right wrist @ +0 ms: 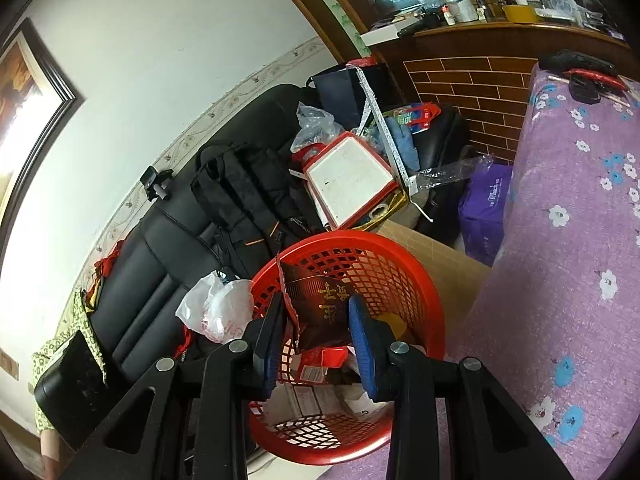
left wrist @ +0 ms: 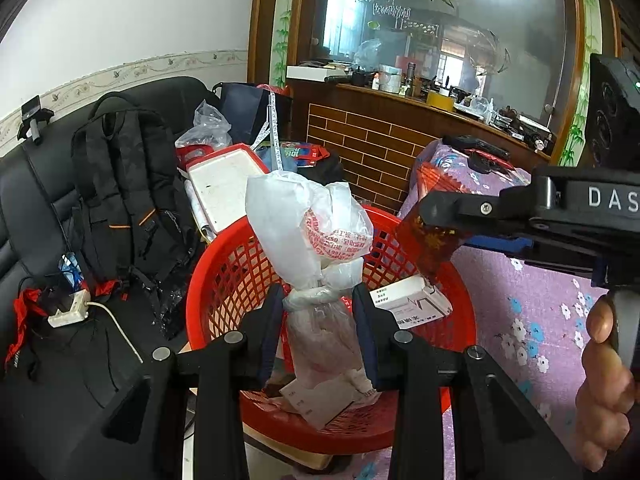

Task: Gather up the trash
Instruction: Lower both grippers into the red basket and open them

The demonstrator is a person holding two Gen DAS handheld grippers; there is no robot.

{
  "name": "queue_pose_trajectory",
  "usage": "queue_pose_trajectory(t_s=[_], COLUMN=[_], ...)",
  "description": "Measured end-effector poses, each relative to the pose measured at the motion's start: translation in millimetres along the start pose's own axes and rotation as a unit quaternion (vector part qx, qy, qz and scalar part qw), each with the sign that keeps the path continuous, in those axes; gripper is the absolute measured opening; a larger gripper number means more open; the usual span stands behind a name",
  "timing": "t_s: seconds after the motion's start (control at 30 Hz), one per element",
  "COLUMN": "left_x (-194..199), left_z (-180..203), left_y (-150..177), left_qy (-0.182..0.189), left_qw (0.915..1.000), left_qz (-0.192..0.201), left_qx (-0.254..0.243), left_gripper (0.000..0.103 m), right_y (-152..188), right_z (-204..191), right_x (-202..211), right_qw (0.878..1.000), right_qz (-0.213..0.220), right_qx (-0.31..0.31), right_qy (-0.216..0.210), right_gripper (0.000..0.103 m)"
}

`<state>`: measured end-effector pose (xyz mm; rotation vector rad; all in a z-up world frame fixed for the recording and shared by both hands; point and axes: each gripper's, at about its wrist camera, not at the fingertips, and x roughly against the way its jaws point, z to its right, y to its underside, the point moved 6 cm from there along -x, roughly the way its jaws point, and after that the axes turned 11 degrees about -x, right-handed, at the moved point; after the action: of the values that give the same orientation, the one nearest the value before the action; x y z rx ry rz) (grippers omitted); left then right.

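A knotted white bag (left wrist: 308, 236) is clamped by the left gripper (left wrist: 318, 300) above the red basket (left wrist: 224, 264). A dark red packet (right wrist: 320, 304) is gripped by the right gripper (right wrist: 316, 312) over the basket. A black backpack (left wrist: 124, 184) stands left of the basket, a purple floral cloth (left wrist: 532, 312) right.

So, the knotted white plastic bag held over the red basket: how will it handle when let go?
The white plastic bag, pinched at its knot by the left hand-held gripper, looks floppy: thin film puffs above and sags below. It probably weighs little, since a knot-only grip carries it. Released, it would likely slump into the red basket rather than roll.
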<state>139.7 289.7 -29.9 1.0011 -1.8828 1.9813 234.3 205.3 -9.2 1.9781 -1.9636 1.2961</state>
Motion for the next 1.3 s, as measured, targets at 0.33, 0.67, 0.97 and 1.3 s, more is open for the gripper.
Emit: queue_pose_trajectory(t_s=[0.33, 0.67, 0.97, 1.3], left_x=[-2.8, -3.9, -1.6, 15.8], left_z=[0.7, -0.4, -4.0, 3.2], left_y=[-1.6, -2.0, -5.8, -15.2], left_qy=[-0.006, -0.007, -0.014, -0.027], left_qw=[1.0000, 1.0000, 0.9999, 0.9992], left_qz=[-0.001, -0.001, 0.005, 0.028], left_qx=[-0.004, -0.007, -0.004, -0.006], left_gripper=[0.034, 0.034, 0.052, 0.076], right_y=[-2.1, -1.4, 0.6, 12.1], right_z=[6.3, 12.2, 10.4, 22.8], right_x=[-0.5, -2.4, 16.7, 84.0], right_qw=[1.000, 1.000, 1.000, 0.995], right_qz=[0.003, -0.003, 0.007, 0.071], right_qx=[-0.005, -0.014, -0.012, 0.018], right_qy=[0.005, 0.004, 0.001, 0.072], right_gripper=[0.034, 0.034, 0.034, 0.064])
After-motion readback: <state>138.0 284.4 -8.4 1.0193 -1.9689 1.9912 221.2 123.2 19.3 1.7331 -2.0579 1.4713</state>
